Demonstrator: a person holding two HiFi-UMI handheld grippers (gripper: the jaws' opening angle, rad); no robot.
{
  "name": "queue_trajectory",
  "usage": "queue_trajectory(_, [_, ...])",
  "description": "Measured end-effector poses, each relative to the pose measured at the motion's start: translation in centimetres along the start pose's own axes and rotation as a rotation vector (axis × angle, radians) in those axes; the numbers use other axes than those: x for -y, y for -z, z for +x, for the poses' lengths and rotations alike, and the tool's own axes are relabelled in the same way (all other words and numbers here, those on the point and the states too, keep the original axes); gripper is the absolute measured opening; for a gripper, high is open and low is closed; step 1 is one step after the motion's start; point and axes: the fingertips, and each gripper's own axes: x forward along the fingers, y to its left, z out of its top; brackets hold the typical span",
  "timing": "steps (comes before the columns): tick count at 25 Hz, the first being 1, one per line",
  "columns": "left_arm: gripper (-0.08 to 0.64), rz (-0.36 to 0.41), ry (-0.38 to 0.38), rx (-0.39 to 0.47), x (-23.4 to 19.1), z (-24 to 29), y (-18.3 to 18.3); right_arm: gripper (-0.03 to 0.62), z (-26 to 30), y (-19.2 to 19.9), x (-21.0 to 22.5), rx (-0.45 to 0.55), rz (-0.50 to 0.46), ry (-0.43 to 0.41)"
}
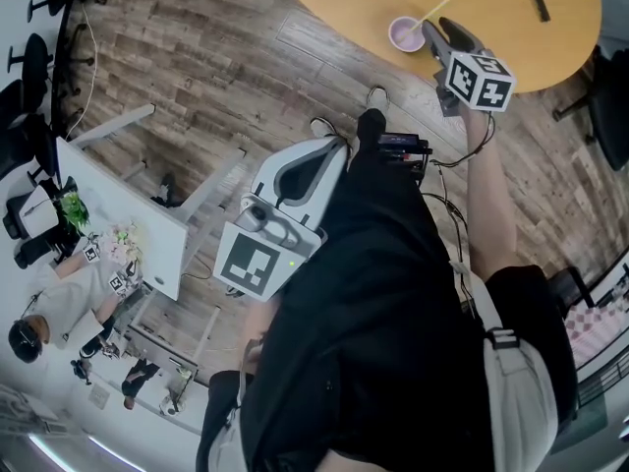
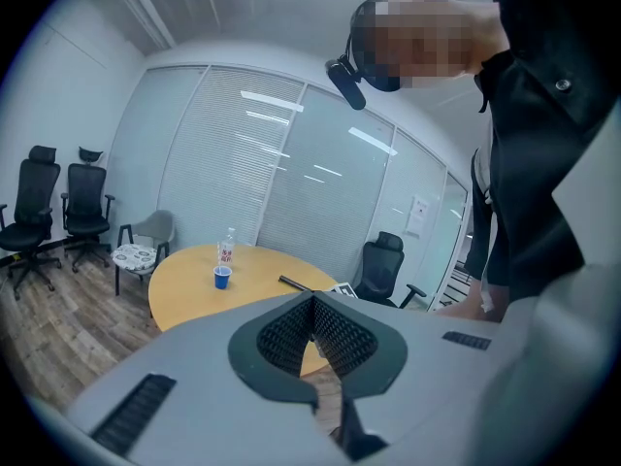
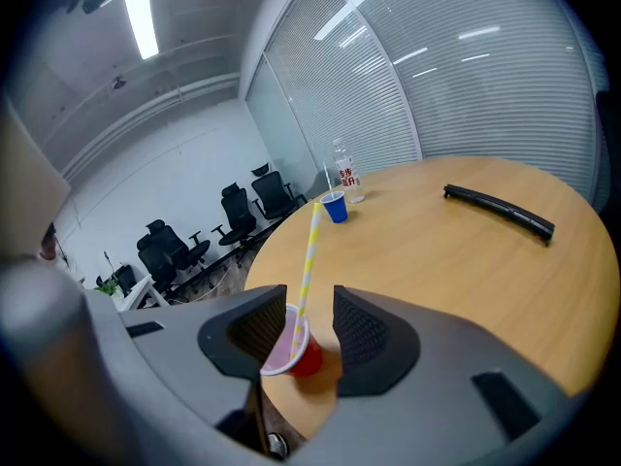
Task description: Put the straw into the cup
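Standing in the red cup [image 3: 294, 353] near the edge of the table [image 3: 466, 280]: a yellow-and-white straw [image 3: 309, 260], leaning on the rim, top tilted away. Framing both, the right hand-held gripper [image 3: 307, 311], spread wide, pads pressing on neither cup nor straw. Held low by the body, well apart from the table, the left hand-held gripper [image 2: 313, 305], pressed together on nothing. Farther across the table, a blue cup [image 3: 333, 207], a water bottle [image 3: 346, 183] just beside it, and a long black bar [image 3: 500, 212].

The round wooden surface [image 3: 437, 260] bears a red cup [image 3: 301, 352] near, a blue cup [image 3: 334, 207] and bottle [image 3: 344, 181] far, a black bar [image 3: 500, 212] right.
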Motion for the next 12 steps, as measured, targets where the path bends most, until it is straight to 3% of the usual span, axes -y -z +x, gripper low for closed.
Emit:
queue_trajectory(9, [0.011, 0.047, 0.094, 0.034, 0.0, -2.1, -0.9, 0.139, -5.4, -0.9, -1.3, 0.093, 0.014, 0.075])
queue_trajectory(12, [0.011, 0.069, 0.137, 0.049, -0.2, -3.5, -1.1, 0.092, -6.7, -1.1, -3.5, 0.129, 0.008, 0.083])
